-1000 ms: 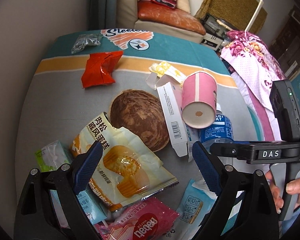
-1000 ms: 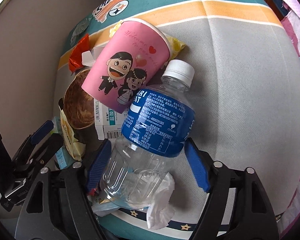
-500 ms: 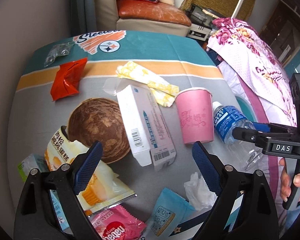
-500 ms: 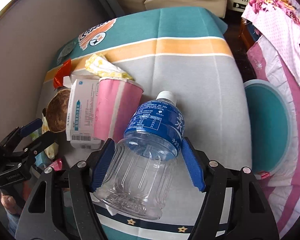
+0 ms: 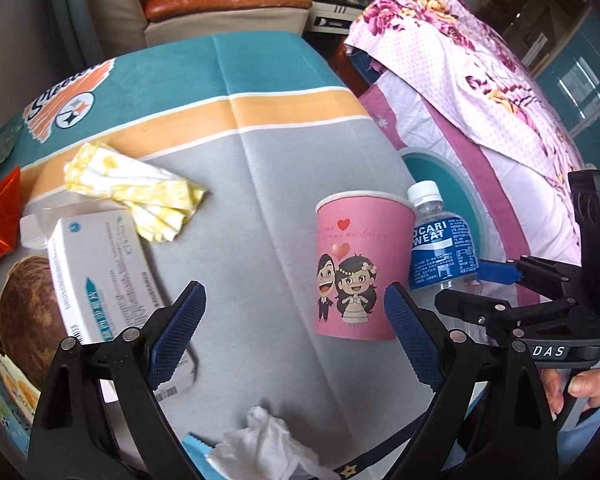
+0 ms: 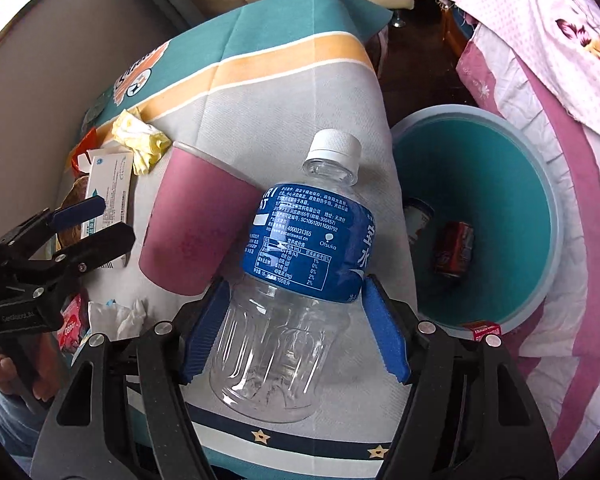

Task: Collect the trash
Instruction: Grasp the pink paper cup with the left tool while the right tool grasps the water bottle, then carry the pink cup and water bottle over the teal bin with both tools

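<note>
My right gripper [image 6: 296, 328] is shut on an empty clear bottle [image 6: 296, 264] with a blue label, held above the table's right edge; the bottle also shows in the left wrist view [image 5: 440, 248]. A pink paper cup [image 5: 360, 264] stands beside it, touching it [image 6: 188, 224]. My left gripper [image 5: 296, 340] is open and empty above the grey cloth, left of the cup. A teal bin [image 6: 500, 168] sits on the floor right of the table, with cans inside.
On the table lie a white carton [image 5: 96, 276], a yellow wrapper [image 5: 136, 188], a red wrapper [image 5: 4, 216], a brown bowl [image 5: 24, 312] and a crumpled tissue [image 5: 268, 444]. A floral-covered bed [image 5: 480, 92] stands to the right.
The right gripper has lifted the bottle and carried it right, toward the bin. The left gripper has swung right, away from the snack packets, toward the pink cup, now upright.
</note>
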`<move>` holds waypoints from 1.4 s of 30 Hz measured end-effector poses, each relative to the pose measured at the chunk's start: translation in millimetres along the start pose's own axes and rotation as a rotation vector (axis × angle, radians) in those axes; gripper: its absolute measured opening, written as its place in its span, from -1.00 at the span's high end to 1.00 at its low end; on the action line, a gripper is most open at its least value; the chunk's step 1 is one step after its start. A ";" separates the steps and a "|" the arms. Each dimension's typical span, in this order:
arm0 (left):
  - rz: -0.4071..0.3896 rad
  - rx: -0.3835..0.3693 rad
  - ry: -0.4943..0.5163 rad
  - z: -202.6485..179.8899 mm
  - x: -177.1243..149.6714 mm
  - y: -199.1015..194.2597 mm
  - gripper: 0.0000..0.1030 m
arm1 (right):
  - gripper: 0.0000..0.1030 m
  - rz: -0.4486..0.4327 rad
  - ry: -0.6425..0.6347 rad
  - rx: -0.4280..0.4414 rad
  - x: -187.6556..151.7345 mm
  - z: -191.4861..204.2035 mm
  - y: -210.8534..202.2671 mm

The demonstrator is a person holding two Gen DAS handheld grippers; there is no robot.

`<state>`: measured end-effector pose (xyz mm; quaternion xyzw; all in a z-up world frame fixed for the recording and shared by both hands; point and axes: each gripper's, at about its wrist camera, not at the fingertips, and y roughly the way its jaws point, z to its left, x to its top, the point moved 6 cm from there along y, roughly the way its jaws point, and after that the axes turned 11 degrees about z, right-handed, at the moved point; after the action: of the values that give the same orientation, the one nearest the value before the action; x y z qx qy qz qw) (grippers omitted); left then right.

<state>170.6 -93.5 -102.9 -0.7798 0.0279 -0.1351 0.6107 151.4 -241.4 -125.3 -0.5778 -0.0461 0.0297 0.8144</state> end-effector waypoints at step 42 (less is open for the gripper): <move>0.047 0.113 -0.037 29.3 -8.6 37.6 -0.25 | -0.32 0.046 -0.073 0.012 7.7 5.9 13.7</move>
<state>174.1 -73.5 -146.9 -0.7457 0.0272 -0.1077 0.6570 158.5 -230.5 -136.0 -0.5723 -0.0626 0.0698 0.8147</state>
